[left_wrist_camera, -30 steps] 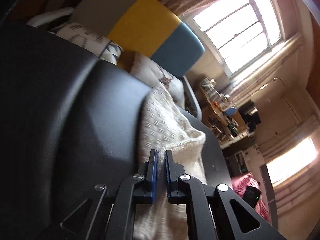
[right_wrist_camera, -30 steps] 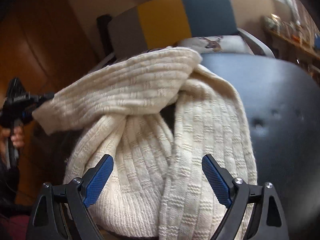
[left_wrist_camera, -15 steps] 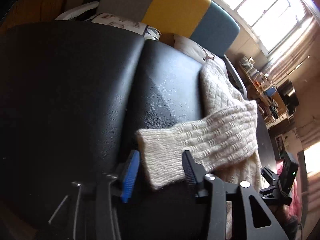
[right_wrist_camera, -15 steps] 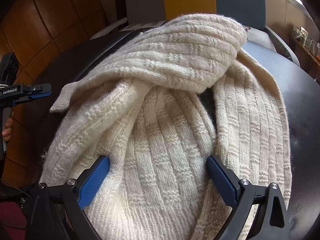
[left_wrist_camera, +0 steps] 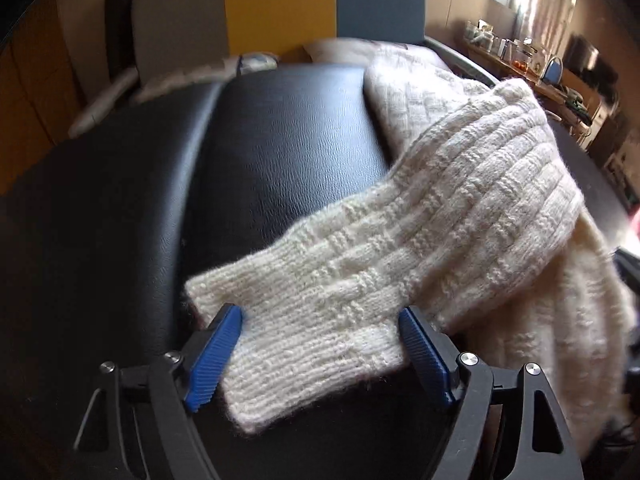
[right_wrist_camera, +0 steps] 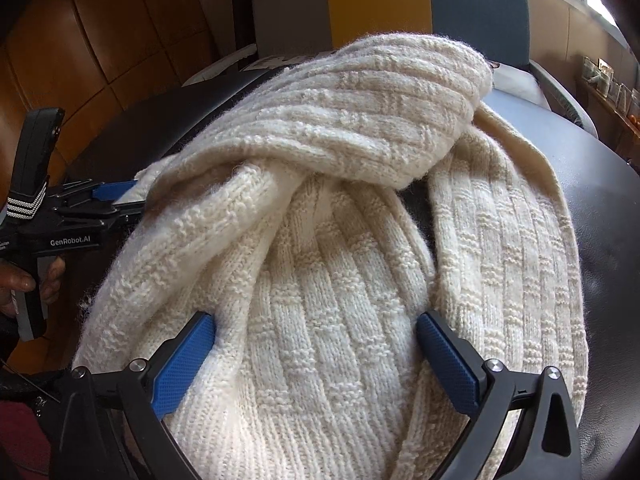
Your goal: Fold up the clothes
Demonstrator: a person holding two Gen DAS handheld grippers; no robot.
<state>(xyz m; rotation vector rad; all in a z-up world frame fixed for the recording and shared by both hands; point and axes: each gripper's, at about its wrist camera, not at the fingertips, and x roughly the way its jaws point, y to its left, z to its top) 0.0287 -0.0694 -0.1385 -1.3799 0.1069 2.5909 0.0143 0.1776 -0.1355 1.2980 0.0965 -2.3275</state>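
A cream knitted sweater (right_wrist_camera: 340, 280) lies bunched on a black leather seat (left_wrist_camera: 260, 168), one sleeve (left_wrist_camera: 400, 248) stretched across it so the cuff end sits between the spread jaws of the left gripper (left_wrist_camera: 320, 344). The right gripper (right_wrist_camera: 316, 352), also open and holding nothing, straddles the sweater's body. A colour-blocked chair back (right_wrist_camera: 380, 8) stands behind, clear of both.

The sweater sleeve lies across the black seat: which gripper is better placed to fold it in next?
Probably the left gripper: it is open with the sleeve cuff between its fingers. The right gripper, also open, faces the sweater's body, away from the cuff.
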